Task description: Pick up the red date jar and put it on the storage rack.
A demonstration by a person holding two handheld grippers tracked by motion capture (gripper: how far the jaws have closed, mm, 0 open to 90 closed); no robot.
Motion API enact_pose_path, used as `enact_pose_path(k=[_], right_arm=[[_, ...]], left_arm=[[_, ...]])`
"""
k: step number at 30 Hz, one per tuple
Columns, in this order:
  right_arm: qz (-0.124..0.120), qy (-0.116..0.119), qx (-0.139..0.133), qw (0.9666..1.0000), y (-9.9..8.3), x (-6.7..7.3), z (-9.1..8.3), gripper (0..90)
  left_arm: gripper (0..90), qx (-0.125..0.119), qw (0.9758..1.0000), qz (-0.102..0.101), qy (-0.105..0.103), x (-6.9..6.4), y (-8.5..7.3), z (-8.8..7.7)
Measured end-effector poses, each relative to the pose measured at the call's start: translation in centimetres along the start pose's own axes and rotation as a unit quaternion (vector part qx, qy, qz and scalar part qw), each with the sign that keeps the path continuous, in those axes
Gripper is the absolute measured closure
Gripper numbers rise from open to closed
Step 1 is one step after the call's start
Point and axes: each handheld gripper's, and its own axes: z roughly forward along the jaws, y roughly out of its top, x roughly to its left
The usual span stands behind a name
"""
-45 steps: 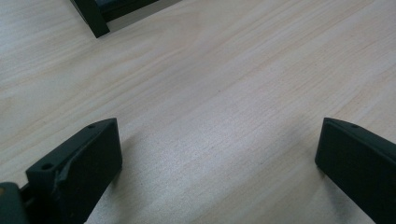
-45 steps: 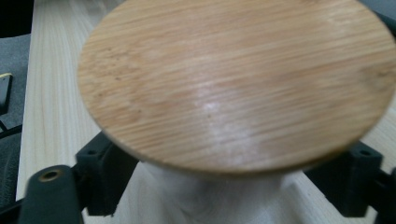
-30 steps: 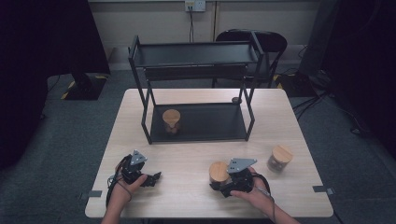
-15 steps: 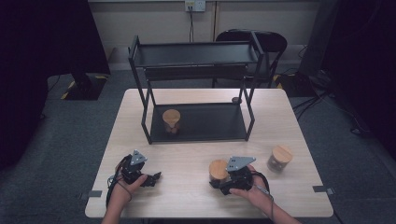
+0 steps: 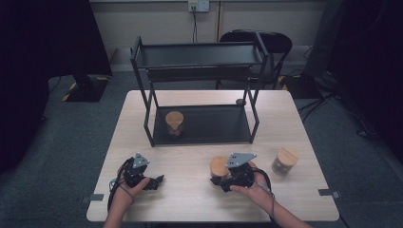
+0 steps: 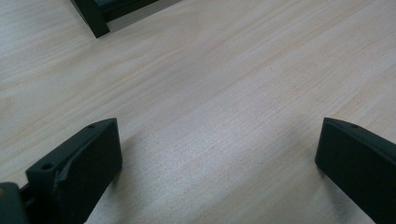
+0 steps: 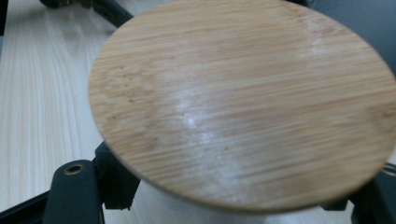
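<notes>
A glass jar with a round bamboo lid [image 5: 219, 166] stands on the wooden table [image 5: 190, 202] near its front edge, right of centre. My right gripper [image 5: 222, 178] is shut on the jar's body from the right. In the right gripper view the lid [image 7: 243, 98] looms close above the jaws of that gripper [image 7: 224, 205]. At the front left my left gripper [image 5: 157, 181] rests low over the table, open, and bare wood lies between its jaws [image 6: 219, 163]. A second lidded jar [image 5: 174, 122] stands on the lower tray of the black shelf [image 5: 218, 124], at its left. A third jar [image 5: 285, 160] stands on the table's right side.
The black two-tier shelf takes up the back half of the table, and its top tier [image 5: 199, 54] carries nothing. One shelf leg [image 6: 91, 16] shows in the left gripper view. A dark chair [image 5: 266, 42] stands behind the table.
</notes>
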Motion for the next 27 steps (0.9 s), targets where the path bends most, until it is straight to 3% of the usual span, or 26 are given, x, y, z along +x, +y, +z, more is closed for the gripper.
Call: enact_pose_path(k=[27], right_arm=[[0.0, -0.015, 0.009, 0.9998, 2.7, -1.6, 2.2, 25.6]], left_arm=[[0.2, 0.0, 1.0, 0.0, 0.0, 0.0, 0.0, 0.0]])
